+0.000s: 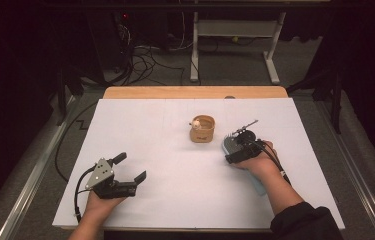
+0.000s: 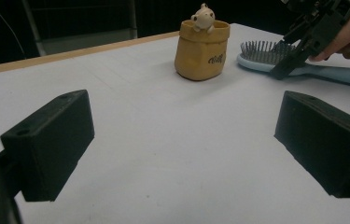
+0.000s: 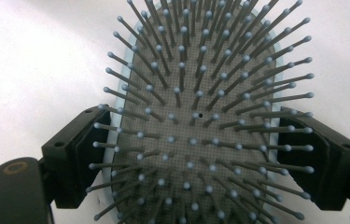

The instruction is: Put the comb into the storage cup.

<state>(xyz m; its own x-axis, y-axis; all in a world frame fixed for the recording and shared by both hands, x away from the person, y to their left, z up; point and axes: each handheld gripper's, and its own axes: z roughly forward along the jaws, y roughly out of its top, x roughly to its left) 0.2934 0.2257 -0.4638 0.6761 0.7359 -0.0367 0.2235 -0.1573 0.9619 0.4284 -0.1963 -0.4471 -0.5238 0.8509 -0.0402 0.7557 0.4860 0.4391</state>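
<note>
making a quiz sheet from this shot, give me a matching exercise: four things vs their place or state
Things:
1 hairbrush
2 pouch-shaped pot
3 left hand-held gripper
4 right hand-held gripper

States:
A jaws apart over bare white table
B upright, small bear figure at its rim
C lying bristles up
D jaws either side of the brush head

Pairs: 1-C, 2-B, 3-A, 4-D

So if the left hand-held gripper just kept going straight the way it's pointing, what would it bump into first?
Probably the tan pot with the little bear figure: the left hand-held gripper, jaws open, faces bare white table before it. The hairbrush lies off to the side. Depth is uncertain.
</note>
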